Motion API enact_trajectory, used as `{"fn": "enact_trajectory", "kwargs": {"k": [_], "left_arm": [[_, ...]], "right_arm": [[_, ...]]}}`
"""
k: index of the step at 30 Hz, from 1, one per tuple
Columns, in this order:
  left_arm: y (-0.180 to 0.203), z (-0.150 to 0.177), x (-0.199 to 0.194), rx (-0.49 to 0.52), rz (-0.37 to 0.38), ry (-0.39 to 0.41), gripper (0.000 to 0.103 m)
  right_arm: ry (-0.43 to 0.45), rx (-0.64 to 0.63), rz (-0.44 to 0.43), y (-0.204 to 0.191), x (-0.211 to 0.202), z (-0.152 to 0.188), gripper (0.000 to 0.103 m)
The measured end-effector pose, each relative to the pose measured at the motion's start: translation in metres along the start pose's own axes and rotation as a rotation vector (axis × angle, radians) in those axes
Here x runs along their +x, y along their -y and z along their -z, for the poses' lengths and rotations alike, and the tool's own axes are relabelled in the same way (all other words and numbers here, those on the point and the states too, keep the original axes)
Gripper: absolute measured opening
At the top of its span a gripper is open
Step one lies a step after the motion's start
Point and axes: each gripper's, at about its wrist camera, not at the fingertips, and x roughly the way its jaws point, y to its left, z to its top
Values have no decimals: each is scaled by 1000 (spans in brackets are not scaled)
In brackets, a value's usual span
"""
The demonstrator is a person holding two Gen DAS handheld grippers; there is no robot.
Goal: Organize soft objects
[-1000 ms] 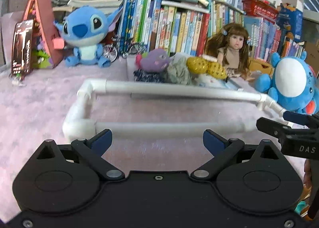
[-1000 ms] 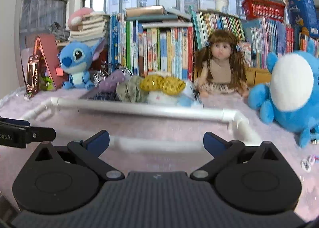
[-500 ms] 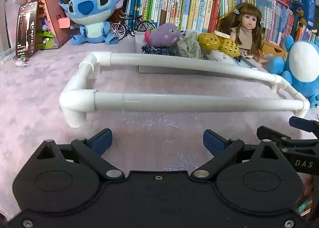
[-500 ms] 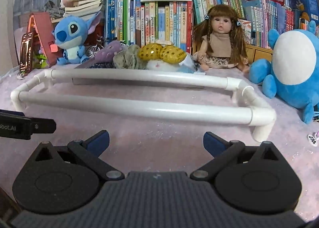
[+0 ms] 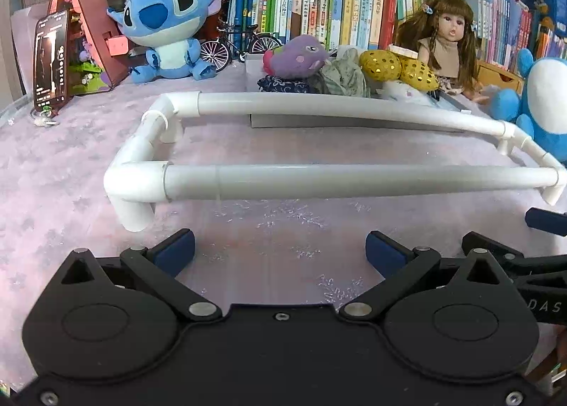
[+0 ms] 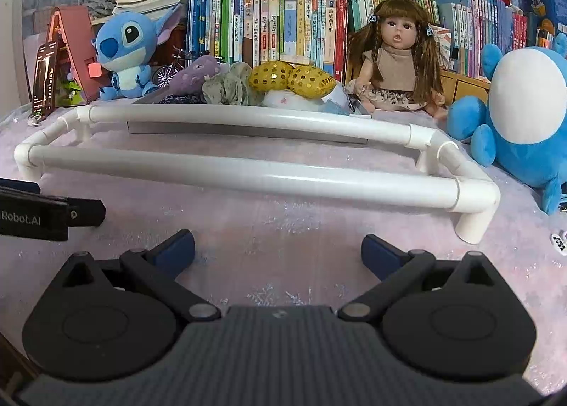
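Observation:
A grey tray [image 5: 319, 119] [image 6: 212, 129] behind a white pipe frame [image 5: 319, 179] [image 6: 248, 177] holds a heap of soft things: a purple plush [image 5: 296, 56] [image 6: 196, 74], a grey-green cloth [image 5: 342, 78] [image 6: 230, 85], two gold sequin pieces [image 5: 397, 69] [image 6: 290, 78], a dark blue cloth [image 5: 283, 84] and a white soft thing [image 6: 290, 101]. My left gripper [image 5: 280, 251] is open and empty, over the pink cover in front of the frame. My right gripper [image 6: 278, 250] is open and empty, beside it on the right.
A Stitch plush [image 5: 166, 26] [image 6: 125, 51], a doll [image 5: 448, 40] [image 6: 398, 58] and a blue-white plush [image 5: 538, 101] [image 6: 521, 104] stand in front of a row of books [image 6: 290, 23]. A phone [image 5: 51, 62] leans against a red toy house at far left.
Both grippers have risen and tilted down, so the pipe frame shows from above with its near bar lower in view. Both stay open and empty.

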Motion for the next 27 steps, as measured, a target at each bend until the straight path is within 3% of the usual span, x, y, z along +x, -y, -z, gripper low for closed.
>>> {"fn": "enact_trajectory", "kwargs": {"k": [27], "left_arm": [[6, 3, 3, 10, -48, 23, 103]], "right_arm": [[-5, 13, -3, 2, 2, 1, 103]]}}
